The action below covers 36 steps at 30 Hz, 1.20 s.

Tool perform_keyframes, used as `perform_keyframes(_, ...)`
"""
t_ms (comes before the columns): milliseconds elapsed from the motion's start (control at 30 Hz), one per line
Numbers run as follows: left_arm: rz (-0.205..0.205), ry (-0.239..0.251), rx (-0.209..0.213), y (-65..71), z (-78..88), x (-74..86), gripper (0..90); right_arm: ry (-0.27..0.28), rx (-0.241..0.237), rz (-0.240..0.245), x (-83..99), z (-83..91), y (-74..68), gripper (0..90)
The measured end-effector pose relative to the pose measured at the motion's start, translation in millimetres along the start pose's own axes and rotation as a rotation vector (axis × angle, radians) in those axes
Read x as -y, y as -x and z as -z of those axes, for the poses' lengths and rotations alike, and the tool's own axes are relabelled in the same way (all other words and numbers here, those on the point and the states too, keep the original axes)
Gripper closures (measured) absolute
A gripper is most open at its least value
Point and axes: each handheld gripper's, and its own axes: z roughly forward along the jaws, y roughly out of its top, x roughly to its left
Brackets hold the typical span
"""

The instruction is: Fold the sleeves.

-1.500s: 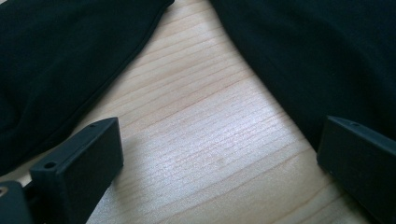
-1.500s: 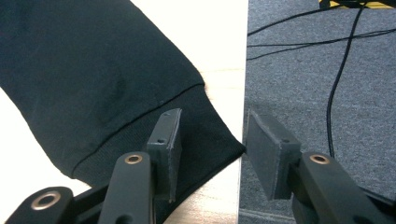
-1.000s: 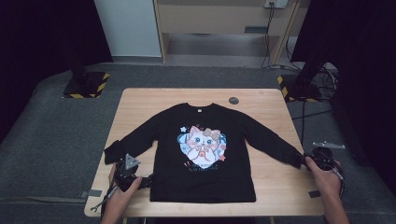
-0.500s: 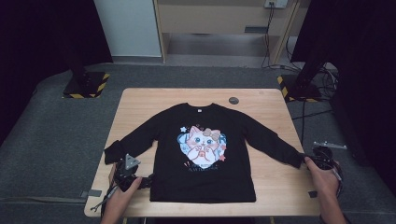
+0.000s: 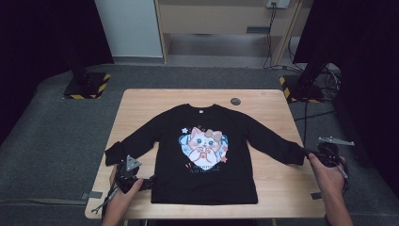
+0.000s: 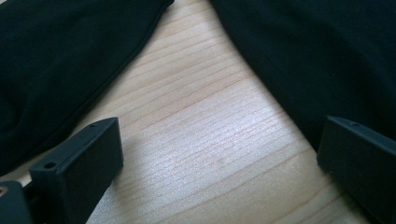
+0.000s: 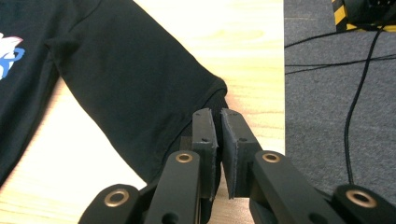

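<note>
Across the pale wooden table (image 5: pixel 270 176) lay a black long-sleeved cat-print sweatshirt (image 5: pixel 207 155); the right gripper (image 7: pixel 220 122) had just clenched its cuff, while the left gripper (image 6: pixel 219 154) gaped beside its hem.

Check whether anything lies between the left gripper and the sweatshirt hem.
Nothing visible does. The left gripper, jaws open, sits on bare table right by the sweatshirt body, its sleeve on the other side. The right gripper is shut on the other cuff.

Wooden table (image 5: pixel 141 101) on grey carpet (image 5: pixel 51 136); black curtains (image 5: pixel 42 33); wood cabinet (image 5: pixel 221 14) behind.
</note>
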Motion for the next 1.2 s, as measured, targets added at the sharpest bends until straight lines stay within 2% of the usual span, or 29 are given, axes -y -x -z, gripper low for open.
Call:
perform_keyframes(267,0.0,0.0,0.0,0.0,0.0,0.0,0.0,0.024,0.021,0.038,-17.8,13.2,-2.6,84.5)
perform_keyframes(500,0.0,0.0,0.0,0.0,0.0,0.0,0.0,0.044,0.024,0.139,-44.8,25.2,-24.5,84.5)
perform_keyframes(800,0.0,0.0,0.0,0.0,0.0,0.0,0.0,0.059,0.056,0.218,-78.7,34.8,-40.9,84.5)
perform_keyframes(1067,0.0,0.0,0.0,0.0,0.0,0.0,0.0,0.081,0.096,0.22,-105.3,47.8,-32.9,84.5)
perform_keyframes(1133,0.0,0.0,0.0,0.0,0.0,0.0,0.0,0.087,0.085,0.219,-109.4,46.7,-37.9,84.4)
perform_keyframes(1200,0.0,0.0,0.0,0.0,-0.1,-0.1,0.0,0.091,0.066,0.234,-110.6,42.3,-49.3,84.4)
